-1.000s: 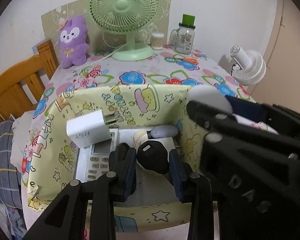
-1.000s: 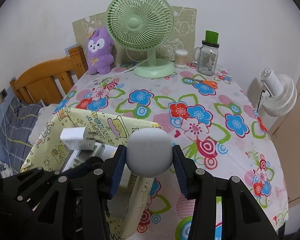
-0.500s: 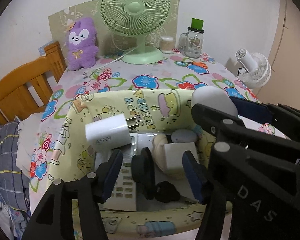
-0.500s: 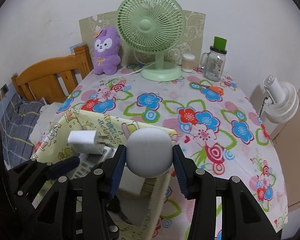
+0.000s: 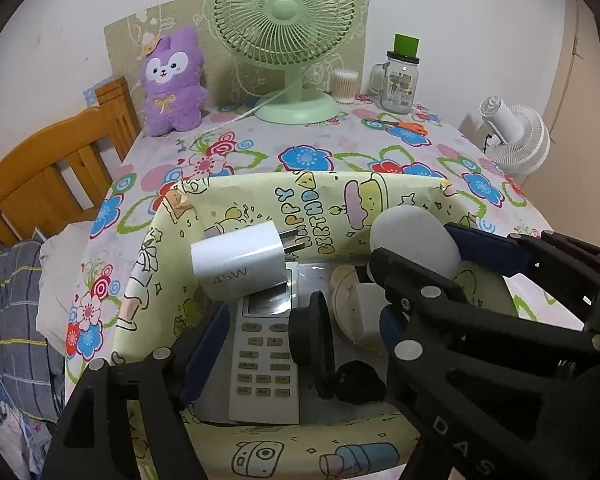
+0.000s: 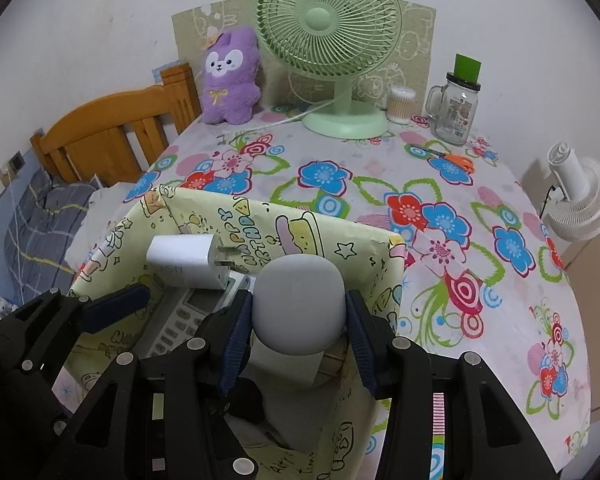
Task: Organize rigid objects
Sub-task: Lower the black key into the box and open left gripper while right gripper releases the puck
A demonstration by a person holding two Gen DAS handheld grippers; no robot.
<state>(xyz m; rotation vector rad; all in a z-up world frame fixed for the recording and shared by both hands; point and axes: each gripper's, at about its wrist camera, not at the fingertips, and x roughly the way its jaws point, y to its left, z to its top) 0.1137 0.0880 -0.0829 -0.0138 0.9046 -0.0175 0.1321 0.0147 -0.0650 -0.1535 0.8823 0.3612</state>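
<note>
**Both grippers over the paper-lined box**

Your left gripper (image 5: 296,344) hangs over the near part of the yellow cartoon-print box (image 5: 260,200). Its jaws have just been opening and now stand wide, with no pad pressing on anything. Between them, on the box floor, lie a white remote control (image 5: 264,364) and a black round object (image 5: 312,336) standing on its edge (a second dark lump sits just beside it; what it is you cannot tell).

Your right gripper (image 6: 298,320) is closed on a pale grey rounded case (image 6: 298,304), both blue pads pressed to its sides. The case is held above the right half of the box, inside the line of its right wall.

Further in, a white charger marked 45W (image 5: 240,266) rests tilted on the top end of the remote, prongs pointing toward the far wall. Right of it lie a cream round item and a white block, partly hidden by the right gripper.

Beyond the box the flowered bench (image 6: 440,216) carries orange-handled scissors (image 6: 454,160), then a green desk fan (image 6: 332,36), a purple plush toy (image 6: 228,76), a tub of cotton swabs (image 6: 400,105) and a glass mug with a green lid (image 6: 458,108) along the wall.
</note>
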